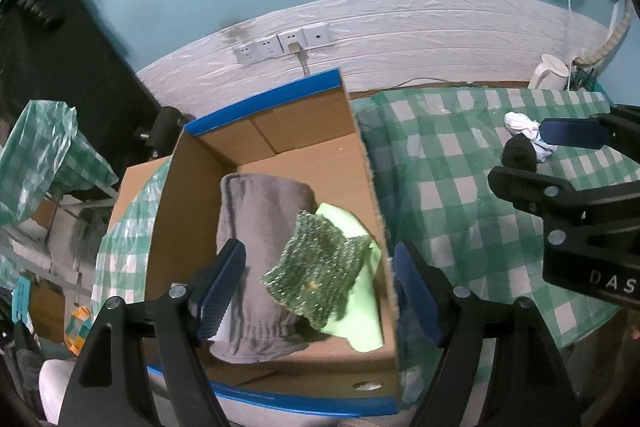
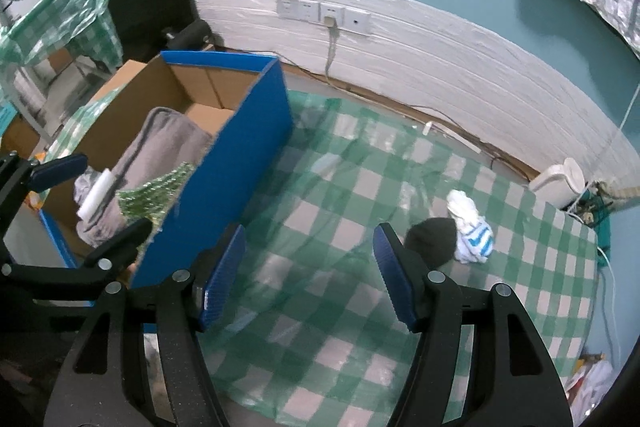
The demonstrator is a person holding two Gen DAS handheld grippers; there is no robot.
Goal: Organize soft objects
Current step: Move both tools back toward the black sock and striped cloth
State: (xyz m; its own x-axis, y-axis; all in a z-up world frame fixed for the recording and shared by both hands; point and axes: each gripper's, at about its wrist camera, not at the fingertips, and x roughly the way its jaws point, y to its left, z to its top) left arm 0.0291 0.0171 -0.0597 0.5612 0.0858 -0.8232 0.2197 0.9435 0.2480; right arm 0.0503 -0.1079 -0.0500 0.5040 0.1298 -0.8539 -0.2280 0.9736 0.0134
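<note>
The left gripper (image 1: 320, 283) is hovering over the open cardboard box (image 1: 276, 139), with its fingers (image 1: 224, 279) spread wide and holding nothing. Inside the box a rolled grey towel (image 1: 256, 223) is lying, and a sparkly green scouring cloth (image 1: 316, 271) is resting partly on it and partly on a light green cloth (image 1: 360, 307) beneath. So I judge that several soft things are already put away, and the left side is just finishing a drop.

The right gripper (image 2: 310, 275) is hanging above the worktop (image 2: 344, 347), which is covered with a green checked cloth. Its fingers (image 2: 394, 279) are also wide apart and empty. Two soft things are waiting outside the box, well apart from it: a black rolled sock (image 2: 434, 241) and, touching it, a white bundle with blue stripes (image 2: 472, 233), probably socks too.

The step in hand seems to be the reaching for the next item. I think the right gripper needs to go forward and a little to the right, come down around the black sock, close on it, and then carry it over the blue wall of the box.
</note>
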